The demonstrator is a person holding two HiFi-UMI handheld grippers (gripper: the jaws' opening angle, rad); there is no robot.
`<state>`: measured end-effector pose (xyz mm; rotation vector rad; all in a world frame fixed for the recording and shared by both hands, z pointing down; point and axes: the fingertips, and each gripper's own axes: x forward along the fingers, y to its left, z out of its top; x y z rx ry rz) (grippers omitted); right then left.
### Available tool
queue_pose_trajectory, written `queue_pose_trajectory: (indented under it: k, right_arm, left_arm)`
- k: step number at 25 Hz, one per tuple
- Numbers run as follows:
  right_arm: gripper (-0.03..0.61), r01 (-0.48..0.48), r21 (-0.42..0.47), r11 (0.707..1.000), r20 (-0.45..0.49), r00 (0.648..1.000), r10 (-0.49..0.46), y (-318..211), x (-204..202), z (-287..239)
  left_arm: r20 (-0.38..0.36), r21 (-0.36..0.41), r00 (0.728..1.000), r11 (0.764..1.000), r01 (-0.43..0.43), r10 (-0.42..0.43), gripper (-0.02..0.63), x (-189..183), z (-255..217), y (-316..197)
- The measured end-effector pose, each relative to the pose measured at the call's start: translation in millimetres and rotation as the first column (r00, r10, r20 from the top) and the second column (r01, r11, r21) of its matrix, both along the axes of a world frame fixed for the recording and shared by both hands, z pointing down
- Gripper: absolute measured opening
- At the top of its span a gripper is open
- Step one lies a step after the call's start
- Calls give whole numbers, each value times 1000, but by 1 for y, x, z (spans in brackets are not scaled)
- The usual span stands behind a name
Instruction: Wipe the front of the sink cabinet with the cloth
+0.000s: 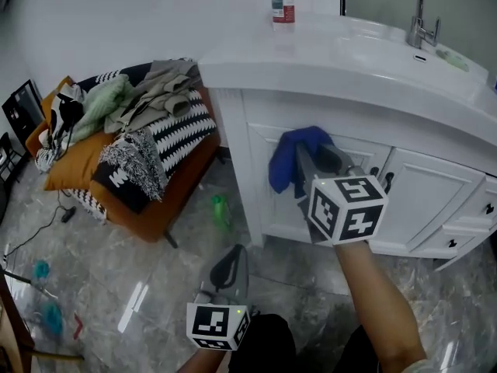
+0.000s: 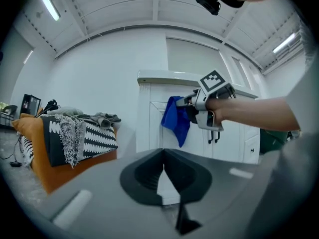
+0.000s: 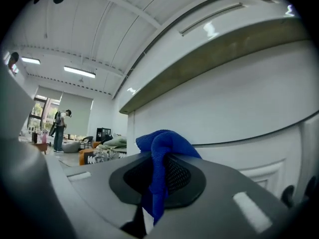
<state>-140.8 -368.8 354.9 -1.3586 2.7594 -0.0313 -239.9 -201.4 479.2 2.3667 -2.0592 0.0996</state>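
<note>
The white sink cabinet fills the upper right of the head view. My right gripper is shut on a blue cloth and holds it bunched against the left door panel, just under the countertop. In the right gripper view the blue cloth hangs pinched between the jaws, close to the cabinet front. My left gripper stays low over the floor, shut and holding nothing. The left gripper view looks up at the blue cloth and the right gripper at the cabinet.
An orange sofa piled with clothes and striped cushions stands left of the cabinet. A green object lies on the marble floor by the cabinet corner. A water bottle and a faucet are on the countertop. Black door handles sit right of the cloth.
</note>
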Motion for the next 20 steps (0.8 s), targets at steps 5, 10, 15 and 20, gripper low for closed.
queue_pose_trajectory:
  k: [5, 10, 15, 20]
  right_arm:
    - [35, 16, -5, 1000, -24, 1000, -16, -1, -51, 4]
    - [35, 30, -81, 996, -122, 992, -40, -5, -72, 55]
    - [35, -20, -114, 993, -114, 993, 7, -9, -44, 78]
    - [35, -92, -118, 989, -112, 991, 79, -7, -2, 79]
  left_arm:
    - [-4, 2, 999, 999, 38, -38, 11, -26, 1, 9]
    - [-10, -4, 999, 999, 48, -48, 11, -32, 1, 10]
    - [-12, -23, 1000, 1000, 22, -22, 11, -21, 7, 5]
    - [-16, -30, 1000, 999, -27, 26, 11, 4, 11, 0]
